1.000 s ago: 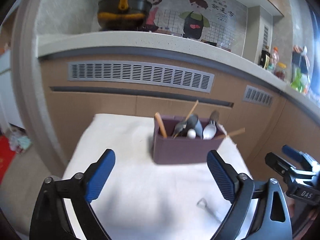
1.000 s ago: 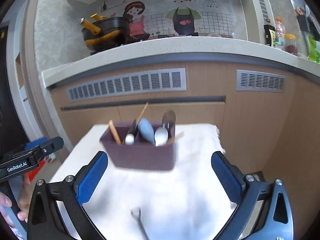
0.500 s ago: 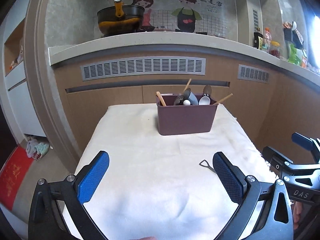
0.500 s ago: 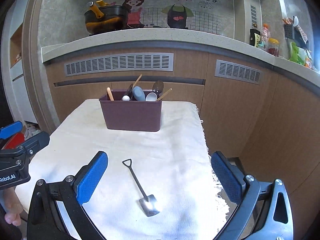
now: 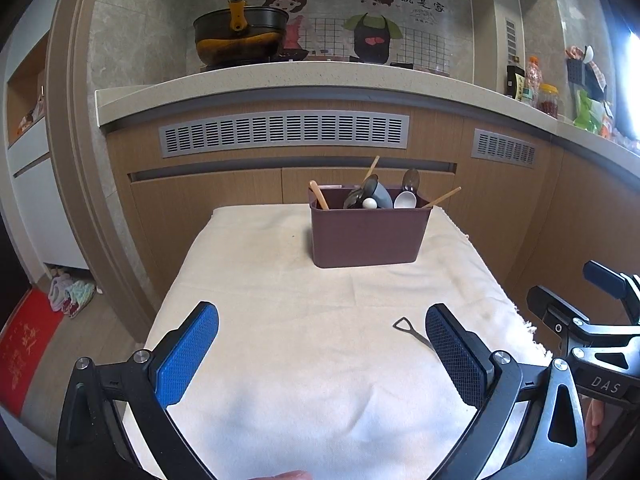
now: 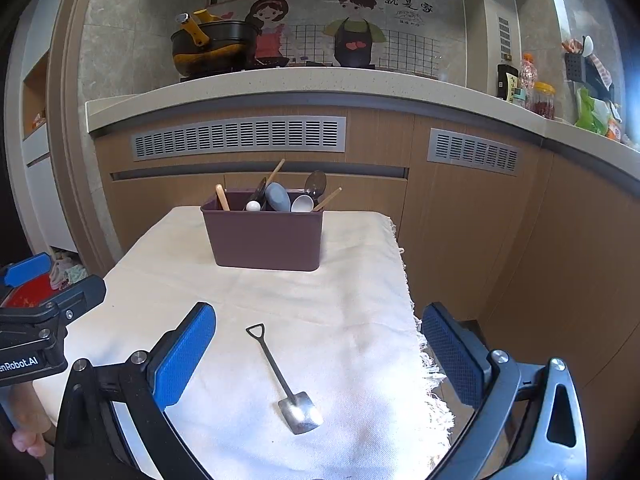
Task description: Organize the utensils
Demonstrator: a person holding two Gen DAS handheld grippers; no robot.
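A maroon utensil holder [image 5: 368,236] [image 6: 266,238] stands at the far end of the cloth-covered table, holding several spoons and wooden sticks. A small metal shovel-shaped spoon [image 6: 282,380] lies flat on the cloth between the open jaws of my right gripper [image 6: 320,356]; only its handle end [image 5: 408,330] shows in the left wrist view, beside the right finger. My left gripper [image 5: 320,356] is open and empty above the cloth's near part. The right gripper's body shows at the right edge of the left wrist view [image 5: 592,332].
The white cloth [image 5: 304,312] covers a small table with a frayed right edge [image 6: 424,352]. Behind it are wooden cabinets with grey vents [image 5: 284,132] and a counter with a black pot [image 5: 240,36]. Jars stand at the far right [image 6: 540,96].
Both grippers have pulled back from the holder and risen, so the holder looks farther away. The shovel spoon has come fully into the right wrist view.
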